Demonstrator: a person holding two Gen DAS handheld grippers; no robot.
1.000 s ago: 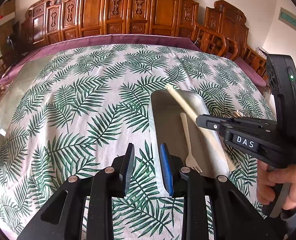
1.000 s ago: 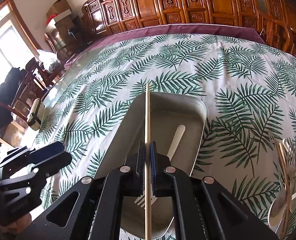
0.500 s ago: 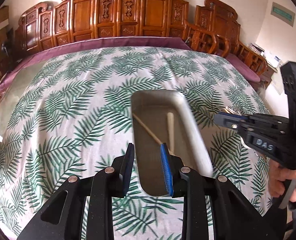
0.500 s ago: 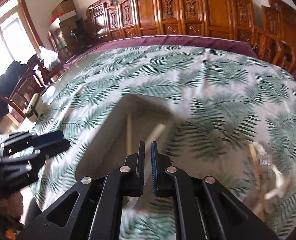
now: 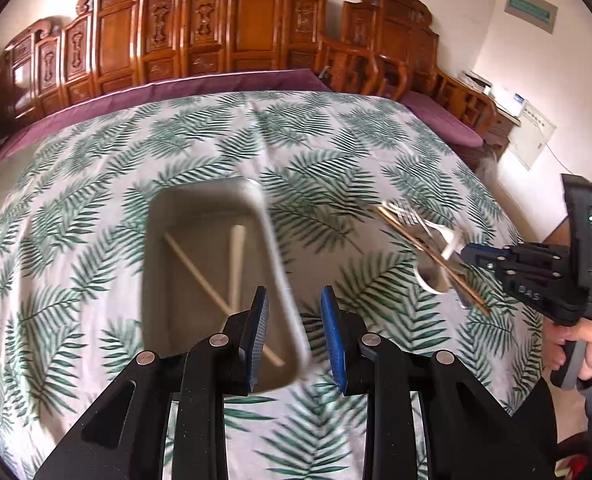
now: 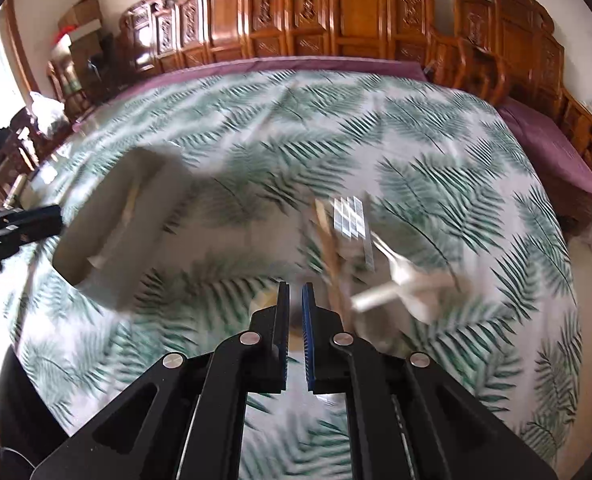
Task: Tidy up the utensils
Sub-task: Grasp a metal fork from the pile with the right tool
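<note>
A grey oblong tray (image 5: 163, 240) lies on the palm-leaf tablecloth and holds a wooden chopstick (image 5: 199, 276) crossed by a pale fork (image 5: 236, 256). My left gripper (image 5: 296, 320) is open and empty over the tray's near right rim. A pile of loose utensils (image 5: 420, 232) lies to the right: chopsticks, forks, a white spoon. My right gripper (image 6: 294, 320) is nearly closed and empty, just short of that pile (image 6: 360, 248). The tray also shows blurred in the right wrist view (image 6: 107, 248).
Carved wooden chairs (image 5: 255, 36) line the table's far side. A purple cloth edge (image 5: 215, 84) borders the tablecloth. The right gripper's body and the hand holding it (image 5: 552, 276) sit at the right of the left wrist view.
The right gripper has released the chopstick into the tray and swung right to the utensil pile. The left gripper has shifted right, from beside the tray to its right rim.
</note>
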